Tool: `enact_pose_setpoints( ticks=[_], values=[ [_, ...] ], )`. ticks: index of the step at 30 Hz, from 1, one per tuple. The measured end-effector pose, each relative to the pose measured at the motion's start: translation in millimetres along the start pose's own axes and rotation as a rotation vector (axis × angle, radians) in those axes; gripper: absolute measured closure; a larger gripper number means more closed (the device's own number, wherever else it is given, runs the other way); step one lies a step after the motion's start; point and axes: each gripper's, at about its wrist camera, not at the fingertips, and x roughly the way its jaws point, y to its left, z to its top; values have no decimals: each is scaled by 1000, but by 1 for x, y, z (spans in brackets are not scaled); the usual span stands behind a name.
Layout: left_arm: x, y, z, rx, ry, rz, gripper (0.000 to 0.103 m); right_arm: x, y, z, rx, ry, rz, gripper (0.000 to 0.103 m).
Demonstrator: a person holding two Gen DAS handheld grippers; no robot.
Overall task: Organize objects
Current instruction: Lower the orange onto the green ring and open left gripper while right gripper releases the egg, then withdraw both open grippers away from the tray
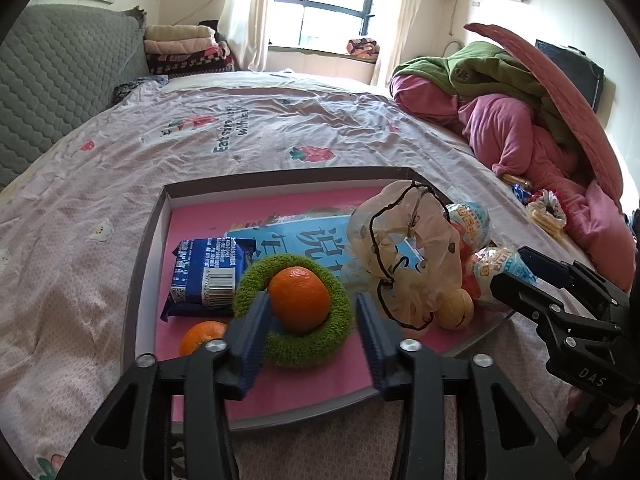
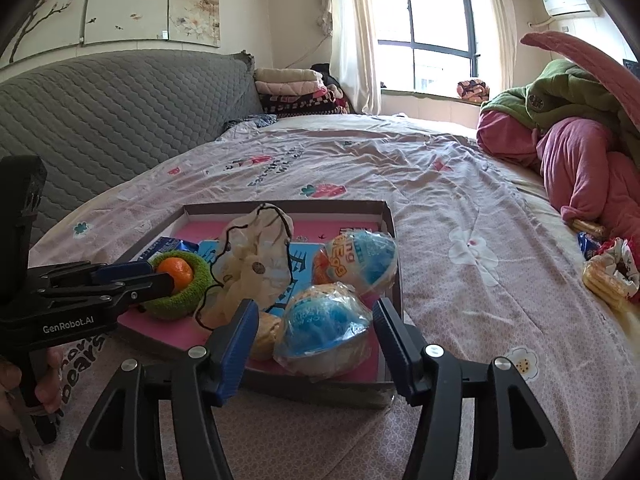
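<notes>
Left gripper [image 1: 314,332] spread wide around the orange [image 1: 299,298] sitting in the green ring [image 1: 338,312] inside the tray [image 1: 148,236]; right gripper [image 2: 314,344] spread too, empty, near the blue egg [image 2: 324,322]. Best to squeeze softly, lift straight up, leave ring behind

Home bedroom: bed [image 1: 280,128], curtained window [image 1: 332,0].

Daylight from window [image 1: 338,0], blown out w/ glare; curtains [image 2: 352,36] glow. Bed [image 1: 280,128] near window bright, soft shadows further off. Heavy fisheye bend + black vignette at edges. Focus mostly sharp.
</notes>
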Motion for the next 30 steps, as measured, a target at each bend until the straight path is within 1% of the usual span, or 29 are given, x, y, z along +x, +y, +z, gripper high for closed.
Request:
enact_pose_setpoints(
  ticks=[4, 10, 14, 17, 18, 21, 27, 30],
  values=[
    [-9, 0, 2, -13, -10, 8, 46, -7, 3, 3, -2, -33, 13, 39],
    [-20, 2, 3, -37, -13, 18, 42, -15, 6, 7, -7, -57, 23, 38],
    [-33, 8, 4, -65, -32, 41, 36, -23, 8, 10, -13, -87, 33, 37],
    [-44, 13, 6, -91, -48, 49, 32, -32, 11, 12, -24, -115, 49, 33],
    [-48, 13, 6, -92, -56, 59, 31, -34, 13, 13, -28, -122, 52, 31],
    [-55, 12, 6, -81, -79, 89, 29, -41, 18, 14, -48, -148, 60, 30],
    [-66, 4, 5, -70, -97, 100, 28, -53, 25, 12, -67, -173, 68, 29],
    [-76, 1, 4, -58, -133, 123, 27, -56, 27, 12, -72, -174, 67, 28]
  ],
)
